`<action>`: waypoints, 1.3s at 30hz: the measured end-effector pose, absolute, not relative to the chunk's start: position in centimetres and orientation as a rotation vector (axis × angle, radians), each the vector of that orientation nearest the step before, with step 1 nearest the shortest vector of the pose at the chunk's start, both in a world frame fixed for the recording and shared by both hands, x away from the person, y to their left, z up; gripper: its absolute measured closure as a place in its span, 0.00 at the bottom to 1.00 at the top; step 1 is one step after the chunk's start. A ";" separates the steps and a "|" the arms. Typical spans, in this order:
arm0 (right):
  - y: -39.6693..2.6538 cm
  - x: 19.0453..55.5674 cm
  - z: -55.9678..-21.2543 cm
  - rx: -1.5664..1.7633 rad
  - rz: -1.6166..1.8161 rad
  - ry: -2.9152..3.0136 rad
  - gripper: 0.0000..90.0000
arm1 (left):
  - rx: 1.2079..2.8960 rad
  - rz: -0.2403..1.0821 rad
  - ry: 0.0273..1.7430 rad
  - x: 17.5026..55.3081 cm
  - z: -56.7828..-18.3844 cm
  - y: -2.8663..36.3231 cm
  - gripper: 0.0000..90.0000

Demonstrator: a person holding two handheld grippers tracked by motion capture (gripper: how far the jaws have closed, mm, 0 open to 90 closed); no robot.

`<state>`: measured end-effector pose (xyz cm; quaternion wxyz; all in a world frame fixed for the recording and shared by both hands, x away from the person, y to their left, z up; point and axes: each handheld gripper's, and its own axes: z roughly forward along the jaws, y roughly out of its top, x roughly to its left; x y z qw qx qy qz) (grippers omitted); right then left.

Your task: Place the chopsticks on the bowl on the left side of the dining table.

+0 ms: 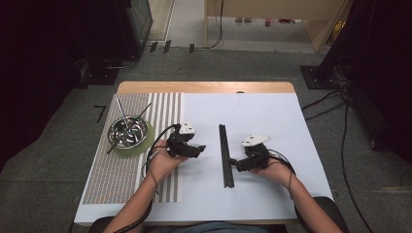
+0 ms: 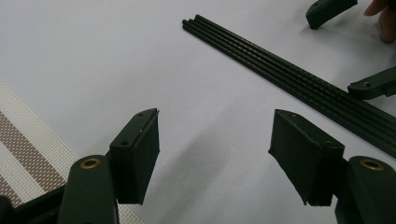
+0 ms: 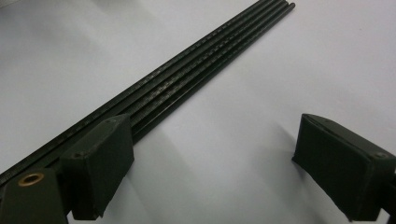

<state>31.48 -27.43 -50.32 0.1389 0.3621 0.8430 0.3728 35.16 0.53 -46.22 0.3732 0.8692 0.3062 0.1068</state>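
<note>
A bundle of several thin black rods [image 1: 226,155] lies lengthwise on the white sheet [image 1: 262,116] between my two hands. My left gripper [image 1: 200,147] rests on the sheet left of the rods, pointing toward them. In the left gripper view my left gripper [image 2: 215,126] is open with bare sheet between its pads, and the rods [image 2: 289,77] run across the upper right. My right gripper [image 1: 233,163] sits just right of the rods' near half. The right gripper view shows my right gripper [image 3: 212,135] open; the rods [image 3: 187,67] pass under its left jaw.
A steel bowl [image 1: 128,131] stands on a green plate [image 1: 145,144] on the striped placemat [image 1: 121,179] at the left, with thin metal sticks [image 1: 121,112] leaning in it. The wooden table edge [image 1: 204,87] runs along the back. Cables cross the floor at the right.
</note>
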 end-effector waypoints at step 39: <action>-27.4 31.5 -50.3 1.047 1.077 2.437 0.13 | 2.250 0.227 0.714 34.1 -48.2 -4.1 0.39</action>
